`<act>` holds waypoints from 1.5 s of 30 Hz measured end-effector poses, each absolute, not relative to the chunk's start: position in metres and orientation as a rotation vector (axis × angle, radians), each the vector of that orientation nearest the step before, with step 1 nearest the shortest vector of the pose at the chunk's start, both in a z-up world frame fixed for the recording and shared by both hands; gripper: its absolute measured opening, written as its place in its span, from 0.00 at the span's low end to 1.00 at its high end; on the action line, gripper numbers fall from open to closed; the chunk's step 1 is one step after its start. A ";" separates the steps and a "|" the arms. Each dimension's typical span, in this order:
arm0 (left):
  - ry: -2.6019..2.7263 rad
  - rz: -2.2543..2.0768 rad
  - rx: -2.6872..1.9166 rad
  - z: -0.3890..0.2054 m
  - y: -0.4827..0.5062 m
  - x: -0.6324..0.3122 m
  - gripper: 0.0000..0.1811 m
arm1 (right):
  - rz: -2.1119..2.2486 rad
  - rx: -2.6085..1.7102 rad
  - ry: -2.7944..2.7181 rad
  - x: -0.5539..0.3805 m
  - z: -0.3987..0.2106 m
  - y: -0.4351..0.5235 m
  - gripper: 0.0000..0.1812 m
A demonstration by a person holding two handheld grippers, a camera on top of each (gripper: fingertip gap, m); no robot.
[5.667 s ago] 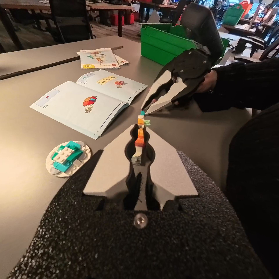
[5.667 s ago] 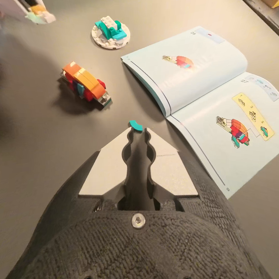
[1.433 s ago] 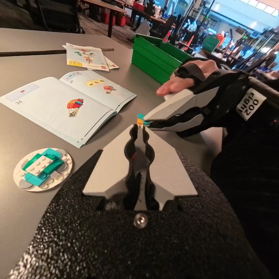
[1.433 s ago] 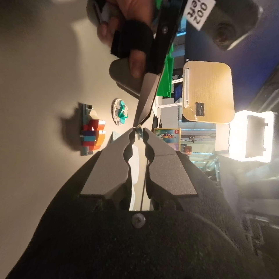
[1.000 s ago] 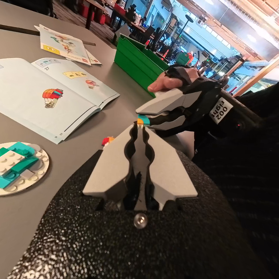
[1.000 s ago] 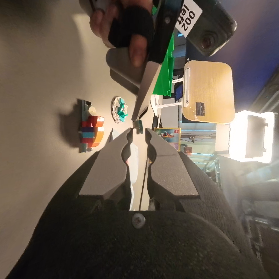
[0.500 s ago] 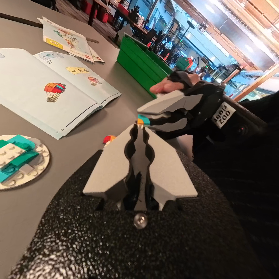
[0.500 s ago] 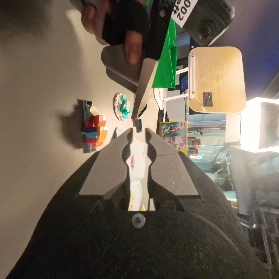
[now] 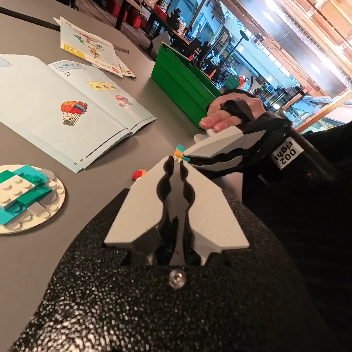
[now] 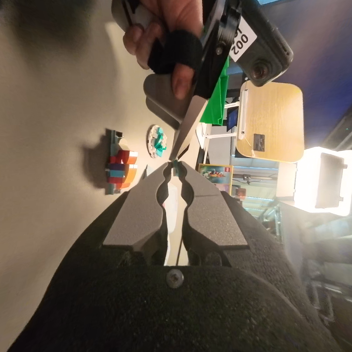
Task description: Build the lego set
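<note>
The left gripper [image 9: 177, 161] pinches a small orange-and-white piece [image 9: 178, 154] at its tips, held above the table [image 9: 156, 95]. The right gripper [image 10: 175, 165] – slightly parted half a second ago – has now closed on the teal piece [image 10: 175, 168], pressing it against the orange one. The balloon build [image 10: 120, 162] and round base [image 9: 28, 198] lie unmoved beside the booklet [image 9: 57, 106].

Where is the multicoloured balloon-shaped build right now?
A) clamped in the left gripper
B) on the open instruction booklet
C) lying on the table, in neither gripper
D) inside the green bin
C: in the right wrist view the balloon-shaped build lies on the grey table, apart from both grippers; the left gripper and right gripper meet at a small teal-and-orange piece instead.
</note>
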State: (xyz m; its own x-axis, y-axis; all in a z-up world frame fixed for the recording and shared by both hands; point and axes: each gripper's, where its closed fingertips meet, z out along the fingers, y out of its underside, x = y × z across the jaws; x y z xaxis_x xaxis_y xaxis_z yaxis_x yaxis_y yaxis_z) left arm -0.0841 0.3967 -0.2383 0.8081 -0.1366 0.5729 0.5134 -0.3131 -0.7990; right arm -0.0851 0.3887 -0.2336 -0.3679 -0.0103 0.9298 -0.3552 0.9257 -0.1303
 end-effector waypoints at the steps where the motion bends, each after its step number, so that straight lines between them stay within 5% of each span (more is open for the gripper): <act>1: -0.293 -0.666 -1.779 -0.239 0.397 -0.085 0.02 | 0.389 0.249 -1.925 -0.086 -0.234 0.389 0.03; 8: -0.292 -1.102 -1.425 -0.193 0.378 -0.083 0.02 | 1.001 -0.124 -1.966 -0.077 -0.197 0.379 0.24; 15: -0.148 -1.563 -1.159 -0.156 0.356 -0.050 0.02 | 1.736 -0.319 -1.980 -0.056 -0.134 0.358 0.23; 24: -0.063 -1.695 -1.094 -0.145 0.349 -0.034 0.03 | 1.850 -0.209 -2.047 -0.044 -0.131 0.345 0.07; 33: -0.047 -1.713 -1.070 -0.142 0.348 -0.033 0.03 | 1.896 -0.207 -2.081 -0.039 -0.130 0.344 0.02; 43: -0.044 -1.699 -1.059 -0.139 0.348 -0.032 0.03 | 2.009 -0.278 -2.015 -0.040 -0.127 0.345 0.02; 45: -0.075 -1.622 -1.081 -0.142 0.352 -0.038 0.03 | 1.932 -0.294 -1.915 -0.048 -0.127 0.353 0.14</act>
State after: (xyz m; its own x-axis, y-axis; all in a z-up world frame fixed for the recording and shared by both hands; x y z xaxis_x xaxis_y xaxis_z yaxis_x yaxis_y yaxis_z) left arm -0.0383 0.3522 -0.1417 0.0499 -0.7433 0.6671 0.8015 -0.3687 -0.4708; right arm -0.0483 0.3526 -0.1271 -0.8966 0.4232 0.1304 -0.1341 0.0211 -0.9907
